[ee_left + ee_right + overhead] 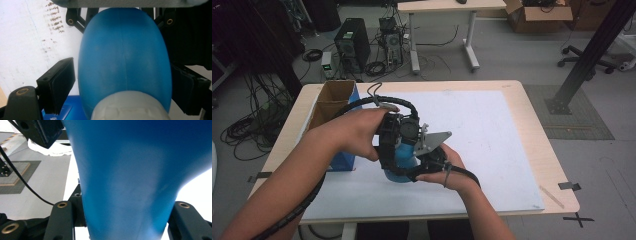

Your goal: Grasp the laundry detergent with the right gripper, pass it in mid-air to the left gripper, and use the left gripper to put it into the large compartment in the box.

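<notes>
A blue plastic bottle (398,161) with a white cap (130,106) is held above the white mat (492,135) between both grippers. My right gripper (426,159) (123,215) is shut on the bottle (130,170), and its body fills the space between the jaws. My left gripper (398,134) (123,87) straddles the bottle (125,55) near the cap end. One pad (183,91) touches the bottle's side, and the other pad (62,81) stands a thin gap off it. The right gripper's linkage (72,21) shows beyond the bottle's far end.
An open cardboard box with a blue side (334,100) stands at the table's left, right behind my left hand. The wooden table edge (539,150) runs along the right of the mat. Computers, cables and another desk lie on the floor beyond.
</notes>
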